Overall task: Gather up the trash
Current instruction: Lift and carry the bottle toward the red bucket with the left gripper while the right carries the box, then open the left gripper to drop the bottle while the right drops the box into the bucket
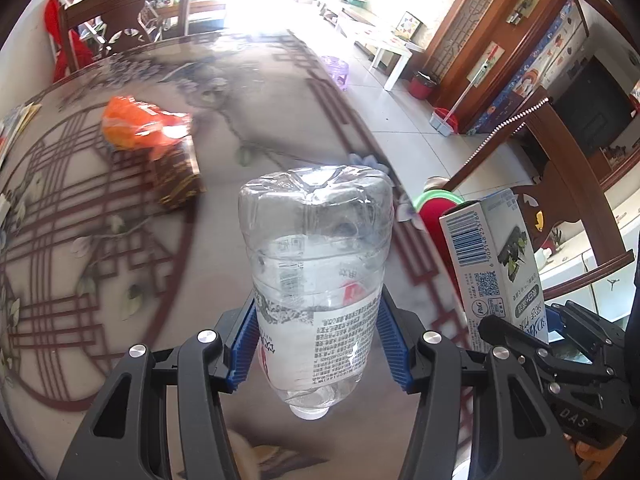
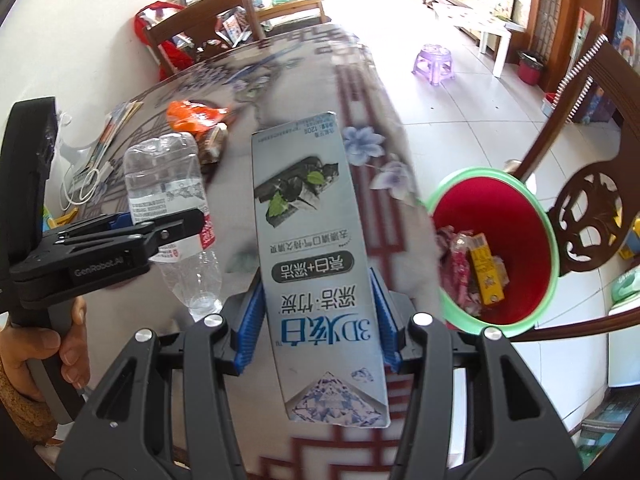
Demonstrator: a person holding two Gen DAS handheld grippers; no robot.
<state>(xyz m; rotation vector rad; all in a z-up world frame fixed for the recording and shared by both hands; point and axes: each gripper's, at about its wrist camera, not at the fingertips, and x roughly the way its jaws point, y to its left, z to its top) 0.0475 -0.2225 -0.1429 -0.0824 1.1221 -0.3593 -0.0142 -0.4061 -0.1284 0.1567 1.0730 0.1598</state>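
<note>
Gripping a clear plastic water bottle [image 1: 316, 280] by its labelled middle, the left gripper [image 1: 318, 344] has both blue ribbed pads pressed against the sides. The bottle's long axis runs from 12 to 6 o'clock in the left wrist view, base pointing away toward 12, capped neck hanging toward the camera at 6.

The right gripper [image 2: 318, 320] is clamped on a grey toothpaste box [image 2: 316, 264], pads flat on its two long sides. The box lies lengthwise along the fingers, its far end toward 12 o'clock, its diamond-printed end nearest the camera.

Both loads hang above the patterned tabletop [image 1: 100, 240], close to its edge, which runs past at about 2 o'clock of the box. Beyond that edge, at 3 o'clock in the right wrist view, a red bin [image 2: 496, 248] with a green rim stands on the tiled floor [image 2: 460, 120], wrappers already inside. A carved wooden chair [image 2: 592, 200] crowds the bin's far side.

Back on the table, at 10 o'clock of the bottle, an orange bag [image 1: 140, 124] rests against a dark packet [image 1: 178, 176].
</note>
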